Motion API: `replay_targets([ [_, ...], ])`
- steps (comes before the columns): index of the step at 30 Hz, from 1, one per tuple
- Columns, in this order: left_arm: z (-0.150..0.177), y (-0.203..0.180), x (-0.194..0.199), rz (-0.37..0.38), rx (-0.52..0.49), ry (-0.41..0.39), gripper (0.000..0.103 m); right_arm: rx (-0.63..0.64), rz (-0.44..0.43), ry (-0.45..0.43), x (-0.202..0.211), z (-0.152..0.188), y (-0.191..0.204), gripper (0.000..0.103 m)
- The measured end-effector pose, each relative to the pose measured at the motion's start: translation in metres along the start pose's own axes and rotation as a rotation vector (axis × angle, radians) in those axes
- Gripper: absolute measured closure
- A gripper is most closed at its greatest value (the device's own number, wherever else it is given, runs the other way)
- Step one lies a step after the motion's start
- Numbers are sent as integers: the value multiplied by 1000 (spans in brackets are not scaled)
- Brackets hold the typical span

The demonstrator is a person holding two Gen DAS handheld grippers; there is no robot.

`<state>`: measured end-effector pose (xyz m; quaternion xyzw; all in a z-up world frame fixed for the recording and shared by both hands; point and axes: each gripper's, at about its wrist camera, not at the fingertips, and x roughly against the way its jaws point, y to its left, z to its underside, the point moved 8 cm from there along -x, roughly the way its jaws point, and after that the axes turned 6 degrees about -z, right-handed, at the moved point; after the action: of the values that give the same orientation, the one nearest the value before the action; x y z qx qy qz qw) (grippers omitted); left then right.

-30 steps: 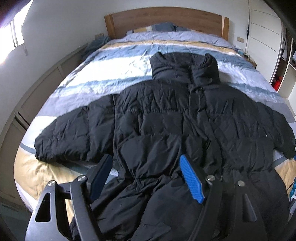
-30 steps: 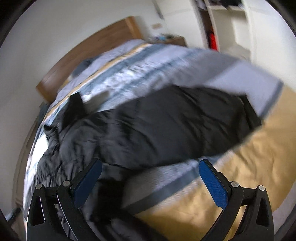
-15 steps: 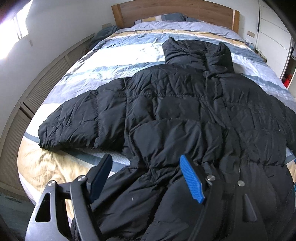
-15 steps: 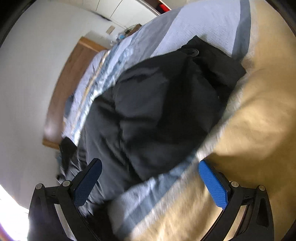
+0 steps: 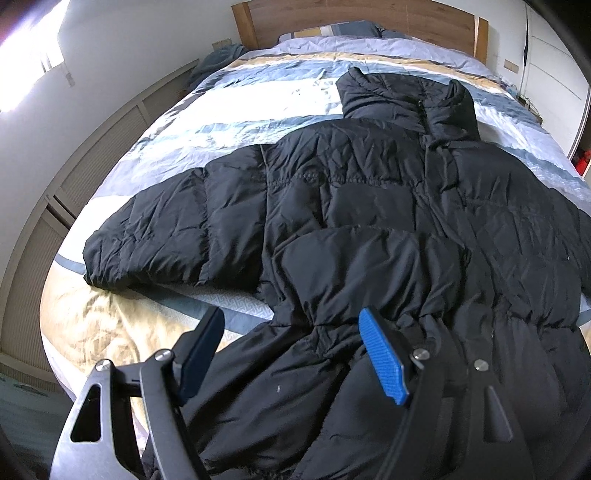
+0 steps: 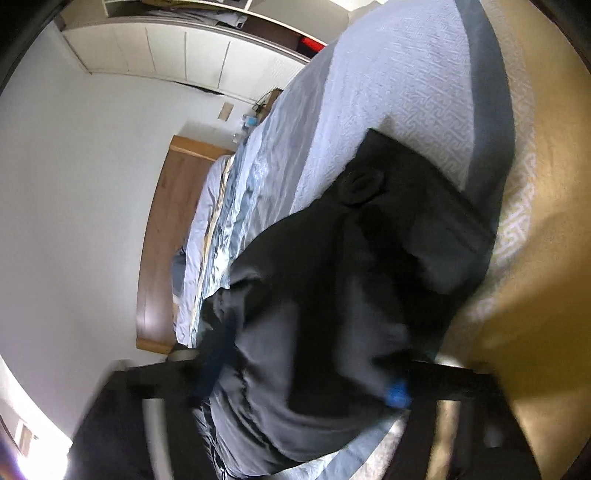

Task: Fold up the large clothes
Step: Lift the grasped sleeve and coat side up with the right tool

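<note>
Left view sharp, window glare [image 5: 26,55] upper left; right view motion-blurred, dimmer; fisheye edges bent, vignetted.

Home bedroom: bed [image 5: 258,122], wooden headboard [image 5: 354,18], built-in wardrobes [image 6: 184,51].

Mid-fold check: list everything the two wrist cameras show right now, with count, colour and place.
puffer jacket: one, black, spread flat across the bed, collar toward the headboard, sleeves out to both sides
bed cover: one, blue, white and tan stripes, under the jacket
headboard: one, brown wood, far end of the bed
pillow: at least one, blue-grey, against the headboard
wardrobe: one, white doors, along the wall beside the bed
left hand-held gripper: one, black with blue pads, open over the jacket's hem
right hand-held gripper: one, blurred, jaws just been closing around a jacket sleeve
</note>
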<state>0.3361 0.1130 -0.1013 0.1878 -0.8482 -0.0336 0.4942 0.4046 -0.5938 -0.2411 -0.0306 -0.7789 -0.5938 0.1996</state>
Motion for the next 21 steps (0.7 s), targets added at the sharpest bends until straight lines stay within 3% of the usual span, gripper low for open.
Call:
replay_targets([
  [2,0,-1,3,8,-2,-7,29,12,-17,-11,-3,3,10,75],
  [7,-2,0,10,26,3,-27,29,114,-64,-26,5,2,48,88],
  [14,0,12,18,51,39,-43,29,288,-169,6,19,16,128,93],
  [21,7,29,31,78,87,-63,29,476,-296,107,32,64,212,94],
])
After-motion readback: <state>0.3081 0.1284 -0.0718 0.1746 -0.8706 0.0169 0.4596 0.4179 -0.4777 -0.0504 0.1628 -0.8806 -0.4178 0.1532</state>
